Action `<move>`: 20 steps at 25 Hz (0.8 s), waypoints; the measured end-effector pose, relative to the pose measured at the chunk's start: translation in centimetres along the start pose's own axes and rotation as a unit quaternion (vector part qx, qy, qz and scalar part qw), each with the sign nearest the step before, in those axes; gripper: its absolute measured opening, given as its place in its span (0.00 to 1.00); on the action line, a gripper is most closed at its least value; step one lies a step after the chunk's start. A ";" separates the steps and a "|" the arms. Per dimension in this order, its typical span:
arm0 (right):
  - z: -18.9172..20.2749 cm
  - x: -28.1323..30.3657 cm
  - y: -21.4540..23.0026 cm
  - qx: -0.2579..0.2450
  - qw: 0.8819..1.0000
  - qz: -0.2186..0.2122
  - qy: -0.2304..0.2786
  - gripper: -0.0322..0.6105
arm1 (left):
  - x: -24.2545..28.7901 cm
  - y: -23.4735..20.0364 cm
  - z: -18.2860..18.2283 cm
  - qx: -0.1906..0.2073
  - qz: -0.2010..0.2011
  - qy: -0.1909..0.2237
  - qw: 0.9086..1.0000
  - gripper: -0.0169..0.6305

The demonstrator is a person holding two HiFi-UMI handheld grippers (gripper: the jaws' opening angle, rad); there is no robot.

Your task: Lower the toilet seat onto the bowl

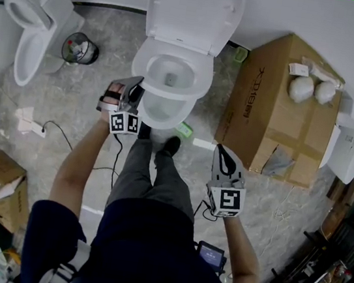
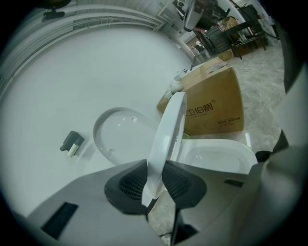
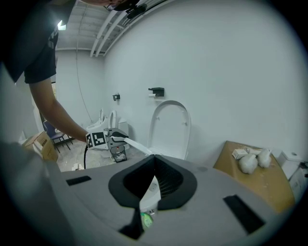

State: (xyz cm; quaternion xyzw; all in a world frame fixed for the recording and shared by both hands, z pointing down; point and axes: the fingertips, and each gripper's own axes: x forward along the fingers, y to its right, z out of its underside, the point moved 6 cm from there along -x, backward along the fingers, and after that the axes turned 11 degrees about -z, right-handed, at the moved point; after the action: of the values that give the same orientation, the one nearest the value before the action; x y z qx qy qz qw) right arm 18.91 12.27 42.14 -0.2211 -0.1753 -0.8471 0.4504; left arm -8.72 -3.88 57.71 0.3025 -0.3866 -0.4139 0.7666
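So the left gripper [image 1: 133,91] has the toilet seat [image 2: 168,139] pinched between its pads. In the left gripper view the seat runs edge-on straight through the jaws, which are only a little apart and clamped on the plastic. The seat isn't down: it hangs at a tilt, partway between the lid [image 1: 195,8], which stands upright against the white wall, and the bowl [image 1: 161,112] underneath. From the right gripper view it looks like a slanted white strip going from the left gripper down toward the hinge side. The right gripper [image 1: 223,152] hangs off to the right of the toilet, well apart from it, over the grey floor near the person's knee. Its jaw tips are together and there's nothing in them. Just right of the toilet sits a big cardboard box [image 1: 278,106] with a couple of white lumps [image 1: 301,89] on top. On the left there's a second toilet [image 1: 32,30] and a small bin [image 1: 80,48] beside it. The person stands right in front of the bowl, shoes nearly touching its base.
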 end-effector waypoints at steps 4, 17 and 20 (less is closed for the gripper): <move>0.2 0.1 -0.2 -0.001 1.000 -0.002 -0.001 0.08 | -0.3 0.4 0.3 -0.003 0.004 -0.001 1.000 0.19; 1.1 0.4 -0.6 0.000 1.000 -0.009 -0.007 0.08 | -1.3 2.3 1.1 -0.040 0.016 -0.018 0.999 0.22; 1.3 0.4 -0.8 -0.002 1.000 -0.012 -0.008 0.08 | -1.6 2.6 1.2 -0.048 0.014 -0.023 0.998 0.22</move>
State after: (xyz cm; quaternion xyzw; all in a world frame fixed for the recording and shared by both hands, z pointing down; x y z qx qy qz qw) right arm 18.31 13.06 43.41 -0.2264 -0.1803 -0.8511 0.4381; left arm -9.28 -1.42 59.87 0.2500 -0.3880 -0.4279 0.7771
